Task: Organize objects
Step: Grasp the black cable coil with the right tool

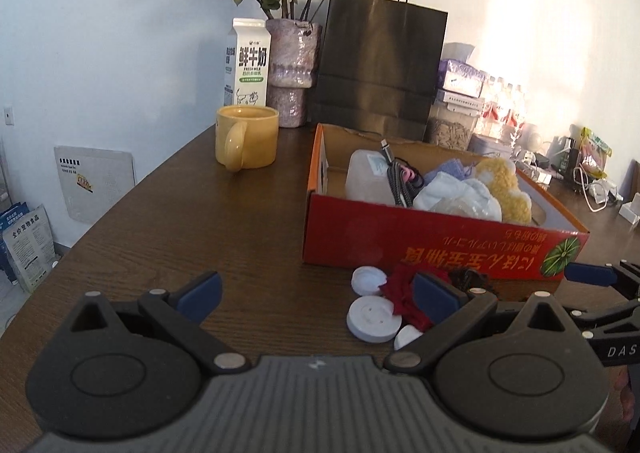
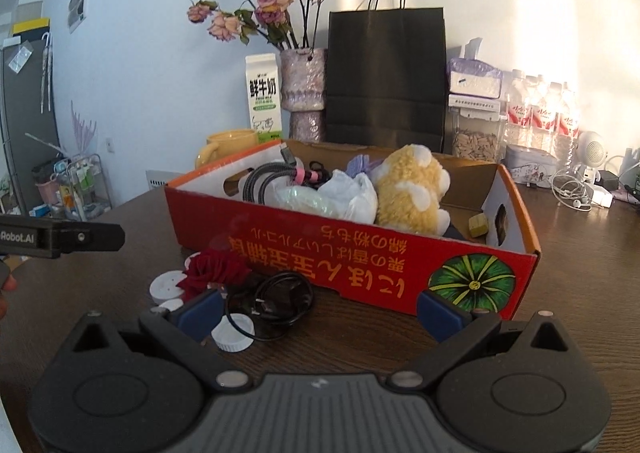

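My left gripper [image 1: 318,299] hangs open over the table [image 1: 168,221], white caps [image 1: 370,319] beside the red box [image 1: 420,237].

Warm sunlight patches on wall right of black paper bag [image 1: 380,65], overexposed near water bottles [image 2: 540,113]. Left of bag, wall cool, dim. Table [image 1: 200,213] dark, faint sheen. Strong fisheye bending at edges; far clutter soft, possibly blurred.

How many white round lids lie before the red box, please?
4 lids: three around the red flower, one by the black cable; others may be hidden.
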`<state>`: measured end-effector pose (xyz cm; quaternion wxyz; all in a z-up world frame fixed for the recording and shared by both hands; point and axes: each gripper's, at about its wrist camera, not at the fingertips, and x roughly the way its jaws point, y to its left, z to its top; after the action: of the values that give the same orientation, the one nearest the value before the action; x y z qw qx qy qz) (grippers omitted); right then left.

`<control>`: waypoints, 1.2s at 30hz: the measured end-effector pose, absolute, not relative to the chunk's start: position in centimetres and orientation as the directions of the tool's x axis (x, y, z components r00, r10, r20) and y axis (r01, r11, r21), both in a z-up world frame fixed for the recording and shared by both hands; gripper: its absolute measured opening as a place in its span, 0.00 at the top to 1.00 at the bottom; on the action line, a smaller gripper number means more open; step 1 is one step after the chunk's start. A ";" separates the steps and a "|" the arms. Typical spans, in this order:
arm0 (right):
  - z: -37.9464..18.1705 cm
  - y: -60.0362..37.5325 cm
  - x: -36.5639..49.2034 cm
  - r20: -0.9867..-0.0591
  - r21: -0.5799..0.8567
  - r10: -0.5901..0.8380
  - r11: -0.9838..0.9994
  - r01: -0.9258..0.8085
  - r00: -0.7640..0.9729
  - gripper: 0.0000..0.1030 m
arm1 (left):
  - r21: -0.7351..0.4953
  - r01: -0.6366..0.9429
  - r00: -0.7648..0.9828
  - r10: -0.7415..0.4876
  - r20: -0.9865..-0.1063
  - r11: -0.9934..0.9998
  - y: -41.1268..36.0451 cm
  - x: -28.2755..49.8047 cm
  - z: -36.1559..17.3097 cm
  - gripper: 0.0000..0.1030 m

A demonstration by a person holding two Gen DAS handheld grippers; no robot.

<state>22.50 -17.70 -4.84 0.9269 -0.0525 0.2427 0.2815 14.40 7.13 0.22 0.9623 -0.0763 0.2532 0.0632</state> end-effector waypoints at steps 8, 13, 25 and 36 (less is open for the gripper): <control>-5.6 -15.5 24.6 -0.548 0.004 0.460 0.837 -0.547 0.699 0.00 | -0.124 -0.169 0.856 0.083 -0.511 0.978 7.7 14.5 -0.4 0.00; -6.1 -14.9 25.9 -0.576 0.010 0.461 0.830 -0.558 0.675 0.02 | -0.129 -0.172 0.851 0.081 -0.519 0.977 8.1 14.6 -0.8 0.00; -6.9 -14.8 26.8 -0.588 0.077 0.529 0.790 -0.609 0.612 0.34 | -0.136 -0.156 0.841 0.059 -0.537 0.978 7.9 15.4 -1.7 0.00; -6.8 -14.7 26.7 -0.578 0.130 0.590 0.749 -0.650 0.564 0.62 | -0.136 -0.147 0.844 0.052 -0.534 0.980 7.3 15.5 -1.6 0.00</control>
<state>26.72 -14.71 -6.85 0.8828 -0.0489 0.3081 0.3511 15.54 7.35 -1.57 0.9563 -0.0862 0.2745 0.0521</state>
